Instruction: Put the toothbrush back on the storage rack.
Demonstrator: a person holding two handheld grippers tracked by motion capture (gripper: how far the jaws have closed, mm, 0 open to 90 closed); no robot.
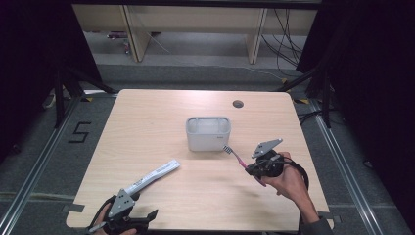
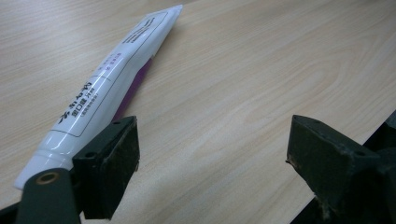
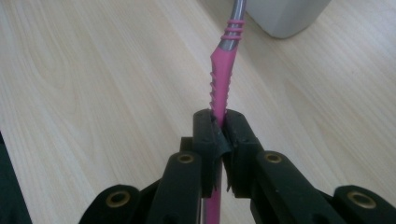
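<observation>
Right claw [image 3: 218, 126] clamped on pink toothbrush [image 3: 219, 88], bristles apparently near grey holder [image 1: 208, 133]; left claw [image 2: 212, 158] wide beside toothpaste tube [image 2: 105, 88].

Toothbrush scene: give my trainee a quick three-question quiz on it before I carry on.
1. True or false: the right hand-held gripper is shut on the toothbrush.
2. What lies beside the left hand-held gripper: A) cup B) tube C) sponge?
3. Toward which thing does the brush head point?

Key:
1. True; the pink handle is clamped.
2. B; the tube lies outside the open jaws.
3. The holder, the head close to its lower right corner.
</observation>
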